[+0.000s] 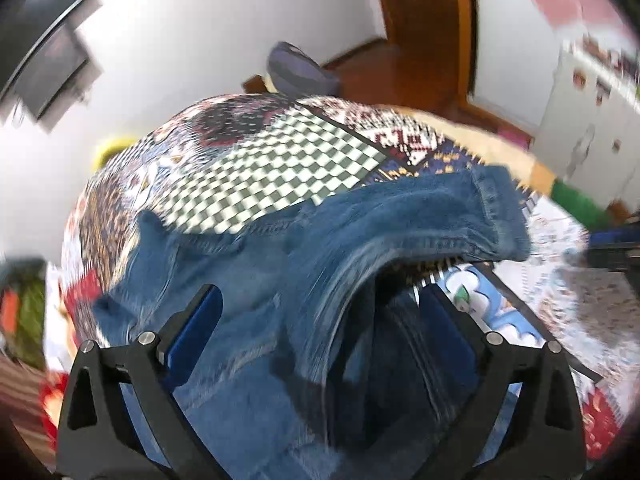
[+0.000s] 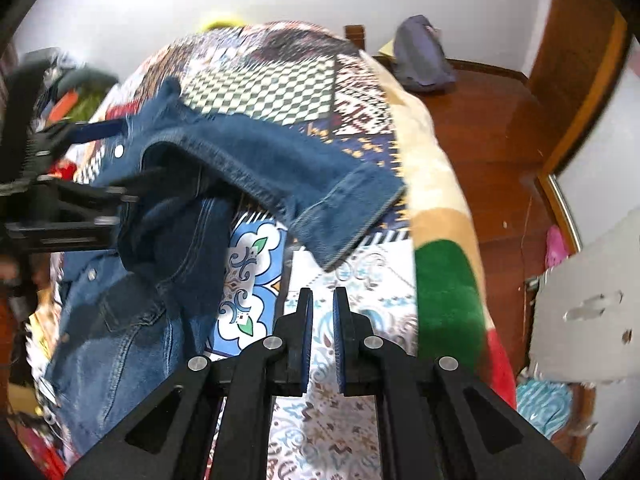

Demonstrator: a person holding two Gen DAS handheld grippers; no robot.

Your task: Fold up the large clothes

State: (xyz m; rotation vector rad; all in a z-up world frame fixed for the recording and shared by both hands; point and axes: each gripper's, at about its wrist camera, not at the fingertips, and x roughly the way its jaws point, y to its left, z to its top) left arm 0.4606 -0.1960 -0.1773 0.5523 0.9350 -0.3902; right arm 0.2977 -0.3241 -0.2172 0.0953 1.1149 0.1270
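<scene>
A blue denim jacket (image 1: 280,264) lies rumpled on the patchwork bed cover (image 1: 288,168). One sleeve (image 1: 480,212) arches up and reaches to the right. My left gripper (image 1: 320,292) hangs over the jacket with its jaws wide apart. The sleeve fabric drapes over its right finger (image 1: 440,312), and no pad presses on the cloth. The right wrist view has the jacket (image 2: 132,320) and its sleeve cuff (image 2: 344,216) at left, with the left gripper (image 2: 136,148) reaching into the fabric. My right gripper (image 2: 324,312) is shut and holds nothing, above the bare cover to the right of the jacket.
A beige, green and red blanket (image 2: 444,292) lies along the bed's right edge. Beyond it are a wooden floor (image 2: 492,128), a grey-purple bag (image 2: 424,56) and a white cabinet (image 2: 592,304). Clutter is piled to the left of the bed (image 2: 76,96).
</scene>
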